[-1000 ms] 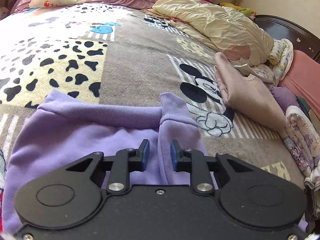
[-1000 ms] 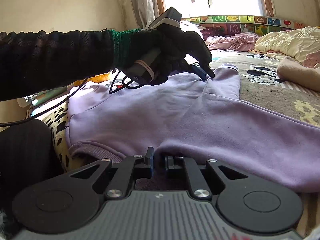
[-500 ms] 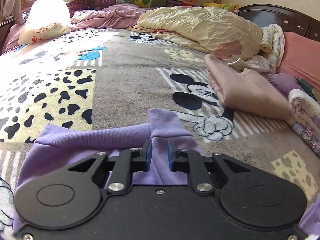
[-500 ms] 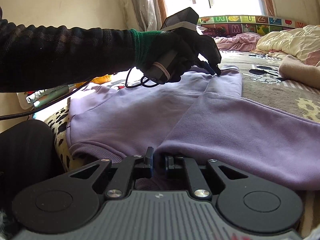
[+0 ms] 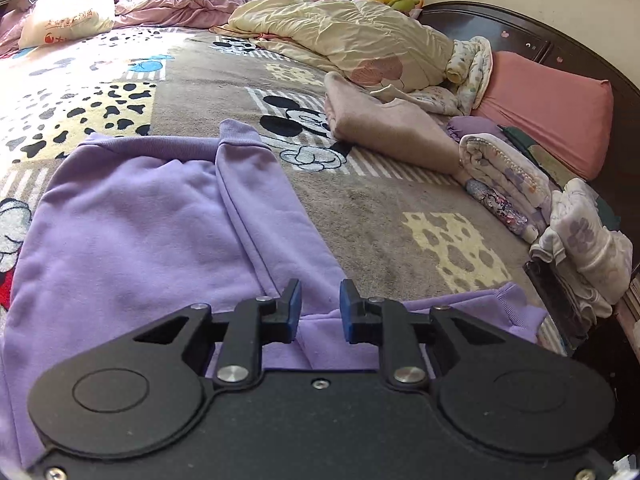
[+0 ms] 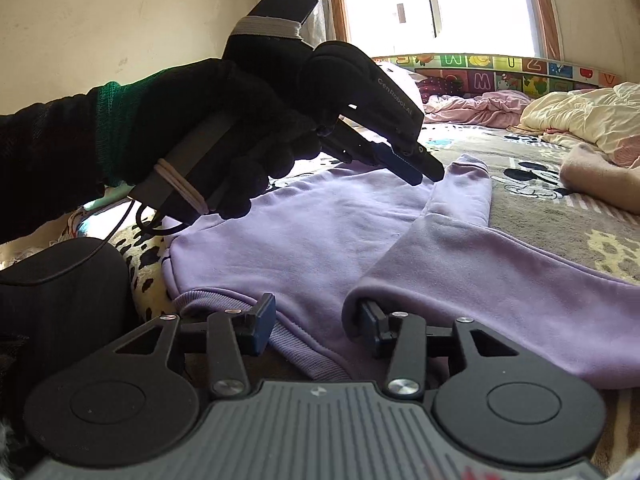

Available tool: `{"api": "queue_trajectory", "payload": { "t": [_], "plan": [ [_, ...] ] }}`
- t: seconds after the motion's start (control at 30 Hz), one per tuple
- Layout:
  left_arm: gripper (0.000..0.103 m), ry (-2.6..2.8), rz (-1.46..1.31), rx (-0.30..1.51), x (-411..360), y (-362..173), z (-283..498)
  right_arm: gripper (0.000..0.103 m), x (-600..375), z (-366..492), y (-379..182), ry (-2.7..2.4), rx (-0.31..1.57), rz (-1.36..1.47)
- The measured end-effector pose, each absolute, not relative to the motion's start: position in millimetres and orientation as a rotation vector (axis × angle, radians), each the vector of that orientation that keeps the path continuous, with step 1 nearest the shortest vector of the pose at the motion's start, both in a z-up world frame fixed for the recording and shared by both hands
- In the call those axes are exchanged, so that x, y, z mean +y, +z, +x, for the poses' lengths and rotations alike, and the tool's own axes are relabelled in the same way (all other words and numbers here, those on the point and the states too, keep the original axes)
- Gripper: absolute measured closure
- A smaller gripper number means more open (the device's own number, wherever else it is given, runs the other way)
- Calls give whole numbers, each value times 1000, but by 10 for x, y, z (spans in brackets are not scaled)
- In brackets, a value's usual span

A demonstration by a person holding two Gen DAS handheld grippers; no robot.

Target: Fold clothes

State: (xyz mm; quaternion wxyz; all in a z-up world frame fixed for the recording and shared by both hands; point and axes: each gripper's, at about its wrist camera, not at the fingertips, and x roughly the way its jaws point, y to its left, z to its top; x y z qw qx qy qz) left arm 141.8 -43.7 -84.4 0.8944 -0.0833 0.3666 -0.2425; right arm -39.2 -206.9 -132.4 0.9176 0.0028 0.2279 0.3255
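A lilac sweatshirt (image 5: 140, 220) lies flat on the bed with one sleeve (image 5: 260, 200) folded over its body. In the left wrist view my left gripper (image 5: 319, 312) hovers over the near end of that sleeve. Its jaws are opening, with nothing pressed between the blue pads. The right wrist view shows the left gripper (image 6: 424, 170) in a gloved hand, up in the air above the sweatshirt (image 6: 320, 232). My right gripper (image 6: 316, 322) sits at the garment's near edge. Its jaws are opening, with fabric lying loose between them and the right finger tucked under a sleeve fold.
A folded beige garment (image 5: 392, 132) lies beyond the sweatshirt, with a cream duvet (image 5: 352, 36) behind it. Stacked folded clothes (image 5: 504, 176) and a pink pillow (image 5: 548, 108) line the right side by the dark headboard. A white bag (image 5: 68, 12) sits far left.
My left gripper has drawn back from the sleeve cuff toward the near end and lifted off the cloth. My right jaws, shut on the fold before, have spread apart.
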Motion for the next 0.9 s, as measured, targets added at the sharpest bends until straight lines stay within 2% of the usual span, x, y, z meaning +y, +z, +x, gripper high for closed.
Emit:
{"api": "queue_trajectory", "payload": {
  "t": [0.33,0.4,0.47,0.5,0.6,0.63,0.67,0.7,0.9],
  "plan": [
    [81,-585,-209,783,-486,-849,883,52,-2236,-388,-1304,518,490,23],
    [81,-582,-214,799,-490,-906,817,50,-2168,-336,-1382,565,545,3],
    [81,-575,-194,808,-512,-950,768,34,-2087,-314,-1484,630,612,-13],
    [81,-570,-183,813,-523,-971,744,32,-2044,-330,-1504,639,616,-37],
    [78,-572,-144,810,-569,-992,673,36,-2000,-389,-1466,640,593,-72],
    [71,-583,-119,799,-591,-982,643,41,-2029,-420,-1421,642,575,-61],
    [60,-586,-71,790,-627,-979,609,41,-2062,-446,-1377,636,559,-51],
    [55,-588,-19,780,-664,-976,574,41,-2098,-468,-1335,625,545,-41],
    [54,-590,158,773,-779,-1136,463,41,-2341,-460,-1299,528,551,32]
  ]
}}
